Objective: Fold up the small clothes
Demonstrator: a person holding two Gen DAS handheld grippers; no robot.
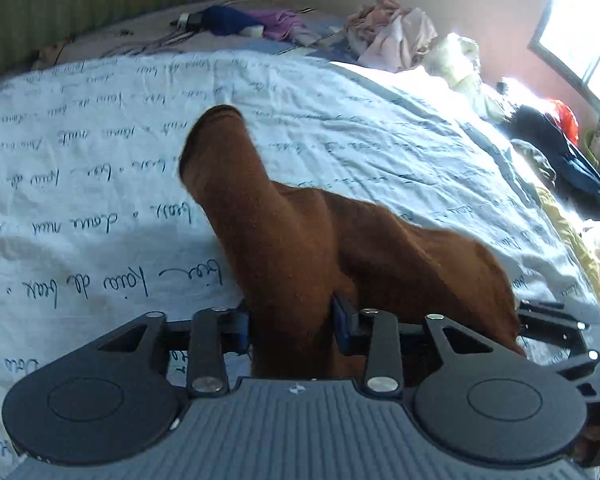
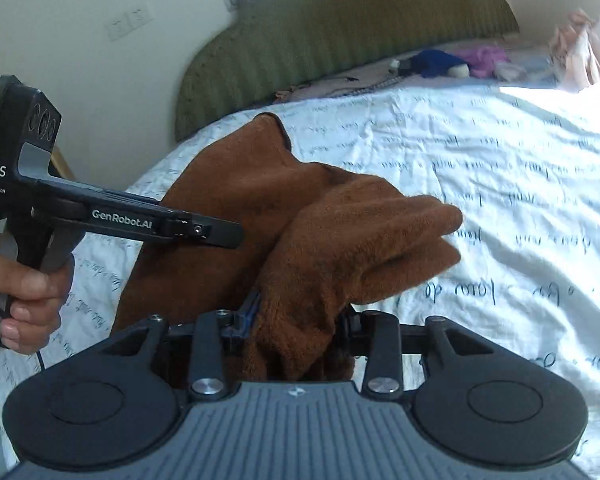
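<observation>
Bunching between both pairs of tongs is a brown fleece garment (image 1: 300,248), lifted clear of the white bedsheet (image 1: 100,152) printed with handwritten script. The left gripper (image 1: 291,326) is clenched on a thick fold of it: the cloth fills the gap between the blue pads, and a tube-like sleeve or leg rises straight ahead of the fingers, ending in a rounded cuff. To the right of those fingers the rest of the cloth slopes down toward the black linkage of the other tool at the frame's right edge.

The right wrist view gives what the left cannot. Its own right gripper (image 2: 296,322) is likewise grasping the brown fleece garment (image 2: 340,232), a wad of it packed between the pads, with two stubby folded ends jutting forward and to the right of the fingers. Left of these tongs, the left gripper (image 2: 220,236) reaches in from the side, its finger laid against the cloth, and a person's hand (image 2: 24,292) is wrapped round its handle. Beyond the fingers stands a green ribbed headboard (image 2: 340,40).

Only the left view shows the far right of the bed: a heap of pale pink clothes (image 1: 392,36), dark and orange garments (image 1: 556,140) and a bright window (image 1: 580,20).
</observation>
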